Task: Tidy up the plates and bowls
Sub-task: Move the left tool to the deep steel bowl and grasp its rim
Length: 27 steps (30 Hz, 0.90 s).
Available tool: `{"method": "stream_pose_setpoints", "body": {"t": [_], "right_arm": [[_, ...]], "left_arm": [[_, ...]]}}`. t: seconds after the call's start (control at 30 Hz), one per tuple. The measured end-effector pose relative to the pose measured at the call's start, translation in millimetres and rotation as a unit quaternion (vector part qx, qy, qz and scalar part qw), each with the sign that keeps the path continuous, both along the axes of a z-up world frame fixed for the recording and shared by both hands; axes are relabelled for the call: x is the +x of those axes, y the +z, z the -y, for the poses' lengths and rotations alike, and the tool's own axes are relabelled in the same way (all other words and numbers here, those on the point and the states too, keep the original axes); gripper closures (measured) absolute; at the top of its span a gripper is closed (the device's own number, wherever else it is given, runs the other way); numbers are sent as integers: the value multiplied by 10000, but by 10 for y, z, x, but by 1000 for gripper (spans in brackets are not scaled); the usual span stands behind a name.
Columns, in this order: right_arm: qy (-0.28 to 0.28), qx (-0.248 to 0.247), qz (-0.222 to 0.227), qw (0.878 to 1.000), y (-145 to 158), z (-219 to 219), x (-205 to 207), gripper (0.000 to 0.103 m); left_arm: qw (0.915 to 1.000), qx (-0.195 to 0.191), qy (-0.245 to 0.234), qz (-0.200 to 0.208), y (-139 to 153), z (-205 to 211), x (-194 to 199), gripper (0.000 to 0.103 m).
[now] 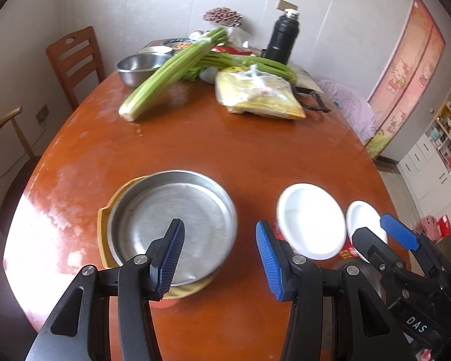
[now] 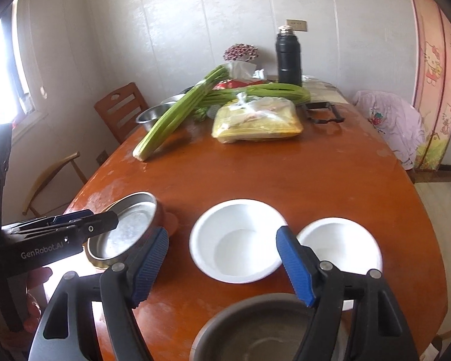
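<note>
Left wrist view: we hold our left hand-held gripper spread above the steel plate; our right hand-held gripper, also spread, hovers over two white bowls on the tabletop.

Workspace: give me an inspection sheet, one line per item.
Surface: wooden table, glossy, glare at its left edge.
Job's things: steel pan resting on a yellow dish; large white bowl and small white bowl side by side to its right; grey bowl at the near edge.
Clutter: celery, bagged food, black flask, steel bowl at the far end.
Grippers: left gripper open above the pan's right side; right gripper open, empty, over the large white bowl.
Cables: nothing seen.
Surroundings: wooden chair, pink cartoon screen.
</note>
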State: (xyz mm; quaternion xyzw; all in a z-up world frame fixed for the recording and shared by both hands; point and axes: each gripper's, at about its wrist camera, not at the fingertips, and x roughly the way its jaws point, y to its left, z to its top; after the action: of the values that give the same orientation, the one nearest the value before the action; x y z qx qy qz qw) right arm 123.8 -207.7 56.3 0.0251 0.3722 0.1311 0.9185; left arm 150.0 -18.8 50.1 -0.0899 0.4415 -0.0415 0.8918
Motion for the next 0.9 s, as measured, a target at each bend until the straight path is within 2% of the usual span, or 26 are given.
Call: {"method": "stream_pose_setpoints", "body": {"t": [0.4, 0.8, 0.9], "right_arm": [[-562, 82, -20, 9984, -20, 675, -194, 27], [-767, 45, -293, 9966, -276, 1081, -560, 27], [-762, 43, -394, 9963, -387, 1109, -627, 27]], "left_arm": [[9976, 52, -684, 33, 1, 697, -131, 52], [9909, -83, -1307, -301, -296, 1119, -337, 52], [9899, -13, -1357, -414, -404, 1204, -372, 52]]}}
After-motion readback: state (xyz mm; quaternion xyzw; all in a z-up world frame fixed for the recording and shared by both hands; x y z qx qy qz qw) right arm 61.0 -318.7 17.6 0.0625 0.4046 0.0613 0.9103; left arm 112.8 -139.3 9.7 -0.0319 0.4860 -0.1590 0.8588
